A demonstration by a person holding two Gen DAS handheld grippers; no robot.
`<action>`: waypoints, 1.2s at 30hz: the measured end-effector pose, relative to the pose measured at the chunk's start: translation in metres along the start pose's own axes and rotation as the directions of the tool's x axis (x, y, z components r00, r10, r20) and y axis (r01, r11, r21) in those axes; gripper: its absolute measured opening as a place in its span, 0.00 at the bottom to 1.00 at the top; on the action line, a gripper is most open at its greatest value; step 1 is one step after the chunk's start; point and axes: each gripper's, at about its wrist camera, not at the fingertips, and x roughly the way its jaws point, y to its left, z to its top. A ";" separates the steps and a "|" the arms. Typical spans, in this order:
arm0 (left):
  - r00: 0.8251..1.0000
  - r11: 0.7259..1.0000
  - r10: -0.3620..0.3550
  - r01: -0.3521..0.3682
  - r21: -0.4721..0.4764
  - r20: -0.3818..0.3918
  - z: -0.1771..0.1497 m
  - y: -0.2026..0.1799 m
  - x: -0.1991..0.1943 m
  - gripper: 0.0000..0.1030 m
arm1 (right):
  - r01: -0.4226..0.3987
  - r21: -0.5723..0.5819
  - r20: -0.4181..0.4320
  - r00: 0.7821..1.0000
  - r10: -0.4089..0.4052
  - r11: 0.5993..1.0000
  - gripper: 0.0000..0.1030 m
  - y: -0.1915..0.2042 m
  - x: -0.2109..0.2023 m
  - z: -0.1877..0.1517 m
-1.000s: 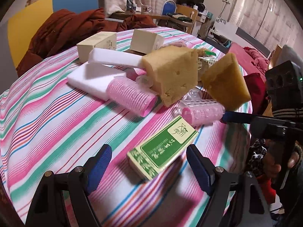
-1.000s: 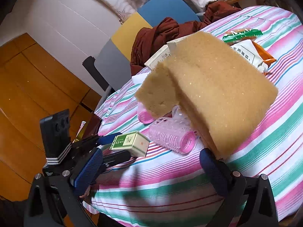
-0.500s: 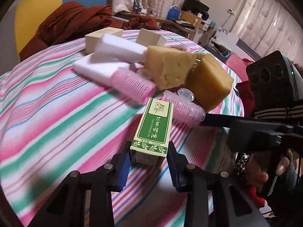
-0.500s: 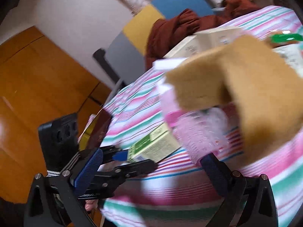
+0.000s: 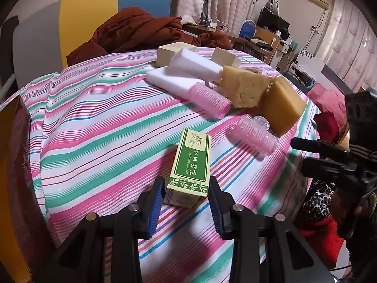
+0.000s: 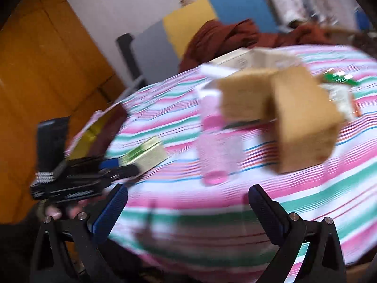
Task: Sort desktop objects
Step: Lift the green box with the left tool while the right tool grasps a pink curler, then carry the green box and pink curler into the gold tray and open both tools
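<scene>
Green-and-cream cardboard essential-oil box (image 5: 190,165) sits between the blue pads of my left gripper (image 5: 186,202), its near end in their grip, its far end pointing across the striped cloth-covered round table (image 5: 99,141). Whether that end is lifted or resting on the cloth, I cannot tell. I judge the carton light but crushable, its glossy faces a little slick; the long side faces near the base, where the pads are, seem the soundest hold. My right gripper (image 6: 188,212) hangs with its jaws wide and nothing between them, over the table edge near a pink ribbed hair roller (image 6: 216,155) and two tan sponge blocks (image 6: 304,122); that view is motion-blurred. Behind lie white foam bars (image 5: 186,75) and two closed beige cartons (image 5: 174,52), contents unseen. No sorting bin or tray shows in either view.
</scene>
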 end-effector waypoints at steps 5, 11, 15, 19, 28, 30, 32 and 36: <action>1.000 1.000 0.027 -0.027 -0.009 0.013 -0.003 0.001 -0.004 0.36 | 0.143 -0.043 0.016 0.990 -0.142 0.989 0.94 0.006 0.026 0.010; 0.999 0.999 0.036 -0.035 -0.012 0.024 0.004 0.000 -0.002 0.36 | 0.273 -0.117 0.041 0.962 -0.270 0.955 0.86 0.016 0.049 0.025; 0.999 0.999 0.050 -0.050 0.006 0.004 0.006 -0.005 0.011 0.36 | 0.293 -0.151 0.018 0.956 -0.294 0.944 0.79 0.019 0.064 0.026; 0.999 0.999 0.052 -0.052 0.001 0.008 0.005 -0.006 0.014 0.36 | 0.314 -0.180 0.026 0.949 -0.315 0.932 0.73 0.019 0.065 0.021; 0.996 0.997 0.074 -0.073 -0.029 0.047 -0.002 -0.008 0.012 0.35 | 0.312 -0.173 0.054 0.950 -0.307 0.934 0.60 0.016 0.063 0.019; 0.994 0.995 0.098 -0.097 -0.033 0.056 -0.004 -0.010 0.010 0.35 | 0.321 -0.177 0.062 0.947 -0.315 0.930 0.60 0.019 0.062 0.017; 0.991 0.992 0.118 -0.115 -0.045 0.062 -0.006 -0.010 0.007 0.34 | 0.330 -0.177 0.069 0.944 -0.323 0.927 0.60 0.021 0.062 0.015; 0.988 0.988 0.137 -0.131 -0.083 0.071 -0.008 -0.005 -0.003 0.34 | 0.347 -0.167 0.076 0.938 -0.339 0.923 0.59 0.026 0.061 0.013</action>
